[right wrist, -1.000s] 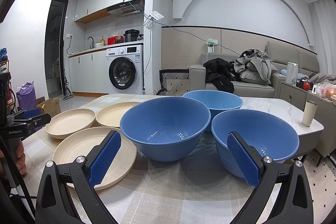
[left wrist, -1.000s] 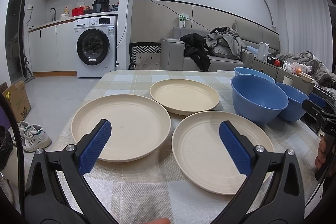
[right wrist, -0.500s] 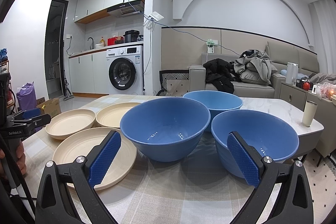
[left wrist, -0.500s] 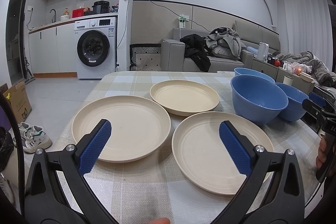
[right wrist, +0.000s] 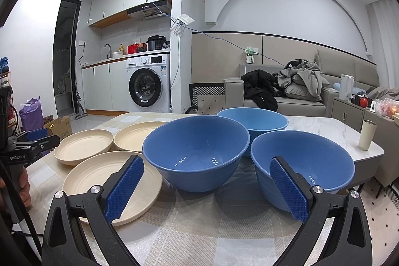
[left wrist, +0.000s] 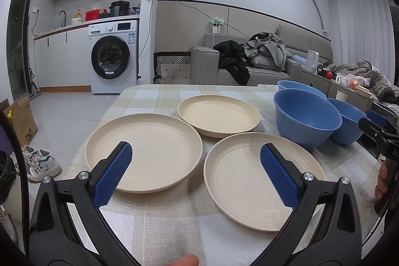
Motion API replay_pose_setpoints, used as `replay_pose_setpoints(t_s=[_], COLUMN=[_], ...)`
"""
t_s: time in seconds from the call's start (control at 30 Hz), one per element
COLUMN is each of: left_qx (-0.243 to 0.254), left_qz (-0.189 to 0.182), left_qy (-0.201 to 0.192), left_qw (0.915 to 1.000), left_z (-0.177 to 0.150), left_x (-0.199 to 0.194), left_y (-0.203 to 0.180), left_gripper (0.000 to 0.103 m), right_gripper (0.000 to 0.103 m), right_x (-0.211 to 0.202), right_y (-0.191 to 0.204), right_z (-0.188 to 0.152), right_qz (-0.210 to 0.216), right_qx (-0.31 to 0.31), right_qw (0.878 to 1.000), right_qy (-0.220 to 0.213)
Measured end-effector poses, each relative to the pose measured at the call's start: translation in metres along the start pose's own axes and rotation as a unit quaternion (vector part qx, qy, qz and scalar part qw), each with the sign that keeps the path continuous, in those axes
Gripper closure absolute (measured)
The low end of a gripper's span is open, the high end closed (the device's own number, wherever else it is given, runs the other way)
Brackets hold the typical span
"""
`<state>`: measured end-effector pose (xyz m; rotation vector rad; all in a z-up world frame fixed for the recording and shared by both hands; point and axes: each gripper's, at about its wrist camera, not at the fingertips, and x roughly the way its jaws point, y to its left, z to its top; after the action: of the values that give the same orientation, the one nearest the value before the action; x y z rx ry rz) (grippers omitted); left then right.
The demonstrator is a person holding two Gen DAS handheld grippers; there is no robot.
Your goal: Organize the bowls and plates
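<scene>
Checked tablecloth (left wrist: 174, 228) is covering the near end of a table in an open kitchen-living room; washing machine (left wrist: 112, 56) and sofa (right wrist: 294, 101) are sitting behind it.

Nothing is stacked yet. Three cream plates are lying flat and separate on the cloth: left plate (left wrist: 144, 151), far plate (left wrist: 219, 115), near plate (left wrist: 249, 178). Their rims are coming close together, but none is resting on another, as far as the left wrist view shows.

Three blue bowls are standing upright to the right of the plates: middle bowl (right wrist: 197, 151), right bowl (right wrist: 311, 161), back bowl (right wrist: 254, 120). They are crowding each other, the rims looking to be touching or nearly so, yet each is sitting on the table by itself, none nested.

Left gripper (left wrist: 197, 173) is hovering low over the near edge, jaws spread wide and holding nothing, one pad in front of the left plate, the other in front of the near plate. Right gripper (right wrist: 207, 188) is likewise gaping and empty, pointing at the gap between the middle bowl and the right bowl. A hand (right wrist: 22, 183) is gripping the left tool's handle at the edge of the right wrist view.

Judgement: task is standing at its very start. All six pieces are waiting to be gathered, presumably plates into one pile and bowls into one nest. Which piece goes first cannot be told from the poses.
</scene>
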<state>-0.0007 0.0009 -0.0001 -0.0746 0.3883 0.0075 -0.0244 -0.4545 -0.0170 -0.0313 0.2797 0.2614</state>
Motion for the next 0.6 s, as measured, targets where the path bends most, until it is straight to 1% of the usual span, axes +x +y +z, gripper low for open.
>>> replay_pose_setpoints(t_s=[0.3,0.47,0.57,0.6], left_qx=[-0.001,-0.003,0.004,0.005], left_qz=[0.0,-0.005,0.001,0.003], left_qy=[0.002,0.002,0.006,0.007], left_qw=[1.0,1.0,1.0,1.0], left_z=[0.0,0.0034,0.0041,0.0058], left_x=[0.0003,-0.0011,-0.0005,-0.0035], left_y=[0.0005,0.0007,-0.0001,0.0013], left_gripper=[0.0,0.0,0.0,0.0], right_gripper=[0.0,0.0,0.0,0.0], right_x=[0.0006,-0.0004,0.0024,0.0041], right_y=[0.0005,0.0009,0.0034,0.006], right_z=[-0.0001,0.001,0.0012,0.001], right_qz=[0.0,-0.008,-0.016,-0.013], right_qx=[-0.001,-0.003,-0.01,-0.009], right_qw=[1.0,1.0,1.0,1.0], right_qy=[0.0,0.003,0.009,0.013])
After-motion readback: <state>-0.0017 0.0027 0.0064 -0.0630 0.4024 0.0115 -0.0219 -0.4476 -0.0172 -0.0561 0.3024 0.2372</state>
